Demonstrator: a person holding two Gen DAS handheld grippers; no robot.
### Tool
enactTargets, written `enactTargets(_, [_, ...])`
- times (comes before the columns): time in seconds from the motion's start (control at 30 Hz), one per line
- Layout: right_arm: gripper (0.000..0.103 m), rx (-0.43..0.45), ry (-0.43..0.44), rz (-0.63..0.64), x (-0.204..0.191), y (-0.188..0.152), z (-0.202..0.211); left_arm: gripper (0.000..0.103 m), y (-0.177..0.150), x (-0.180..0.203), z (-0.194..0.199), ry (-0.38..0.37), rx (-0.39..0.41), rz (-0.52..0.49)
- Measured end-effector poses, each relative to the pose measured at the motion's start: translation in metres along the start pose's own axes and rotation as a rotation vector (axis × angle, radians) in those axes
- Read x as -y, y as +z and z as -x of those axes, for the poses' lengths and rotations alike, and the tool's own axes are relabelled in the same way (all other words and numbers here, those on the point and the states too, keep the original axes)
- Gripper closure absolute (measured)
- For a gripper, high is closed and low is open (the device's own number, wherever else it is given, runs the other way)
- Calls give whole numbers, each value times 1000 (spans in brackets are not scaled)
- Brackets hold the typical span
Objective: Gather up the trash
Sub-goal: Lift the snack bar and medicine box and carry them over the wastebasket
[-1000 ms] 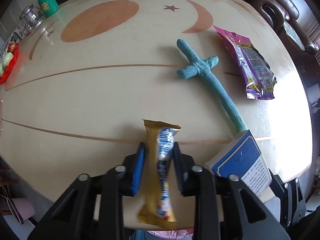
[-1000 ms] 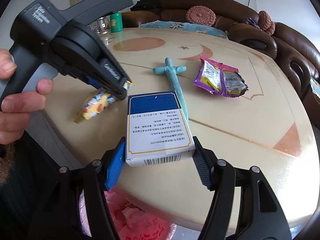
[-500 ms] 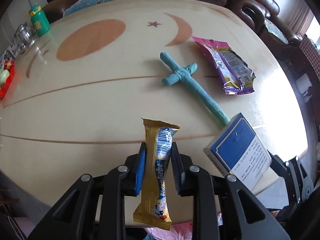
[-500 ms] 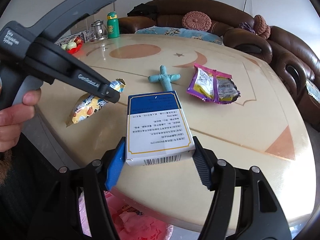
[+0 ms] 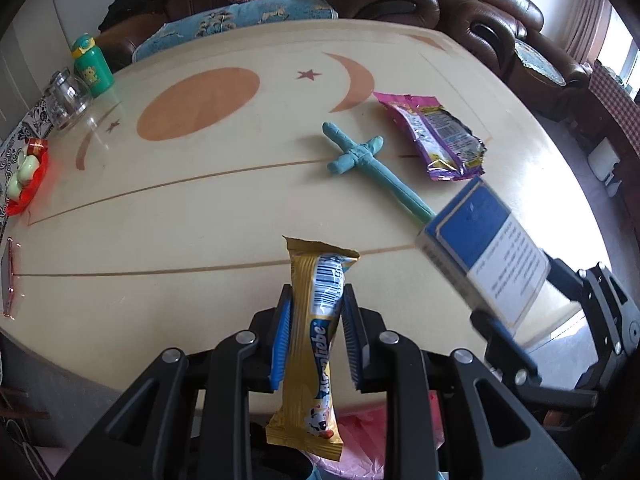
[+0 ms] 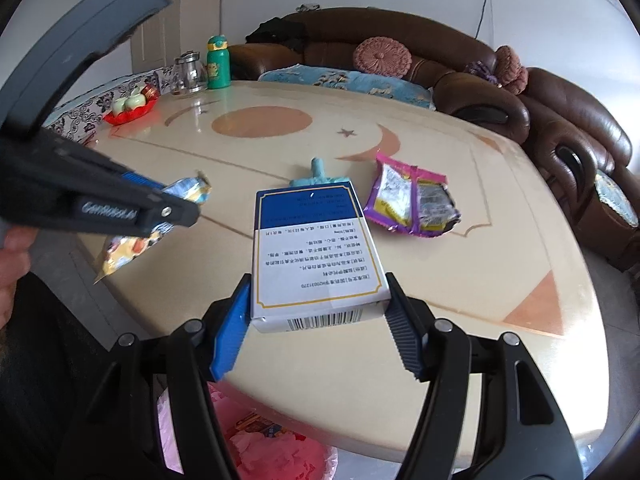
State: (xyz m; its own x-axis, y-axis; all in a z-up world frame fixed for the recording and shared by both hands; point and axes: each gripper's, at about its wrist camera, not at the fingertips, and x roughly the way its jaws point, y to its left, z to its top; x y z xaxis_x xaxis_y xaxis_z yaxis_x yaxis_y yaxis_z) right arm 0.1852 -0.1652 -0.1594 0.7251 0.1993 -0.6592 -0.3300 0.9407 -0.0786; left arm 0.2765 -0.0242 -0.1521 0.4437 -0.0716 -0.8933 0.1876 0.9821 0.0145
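The left gripper (image 5: 314, 332) holds a yellow snack wrapper (image 5: 316, 344) between its two blue-padded fingers, which are pressed narrow against the wrapper's sides. The wrapper stands almost upright, with the barcode end above the fingers and the lower end hanging under them, near the front edge of the table (image 5: 180, 208). In the right wrist view the same wrapper (image 6: 132, 240) is seen at the left, lifted above the table edge.

The right gripper (image 6: 318, 320) holds a blue and white carton box (image 6: 316, 252) by its two long sides. The fingers stand rather far apart because the box is wide, and both pads touch it. The box is raised over the near part of the table, with its barcode end toward the camera. In the left wrist view the box (image 5: 488, 256) appears at the right, tilted.

On the table lie a purple snack wrapper (image 6: 412, 204), open and flat, and beside it a teal clay cross (image 5: 368, 164); part of the cross is hidden behind the box in the right wrist view. Under the table edge, below both grippers, a pink plastic bag (image 6: 272, 444) is visible.

At the far left side of the table stand a green bottle (image 5: 91, 66), a glass jar (image 5: 66, 98) and a red plate (image 5: 30, 184) with pale round things on it. A brown leather sofa (image 6: 400, 64) is behind the table.
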Motion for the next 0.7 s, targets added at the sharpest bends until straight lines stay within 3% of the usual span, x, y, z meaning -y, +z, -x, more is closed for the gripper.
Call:
enactTargets(0.37, [40, 50, -76, -7, -7, 21, 46, 79, -27, -2, 47, -2, 58, 1])
enactTargets(0.7, [40, 114, -113, -8, -28, 29, 115, 79, -57, -2, 107, -10, 144, -6])
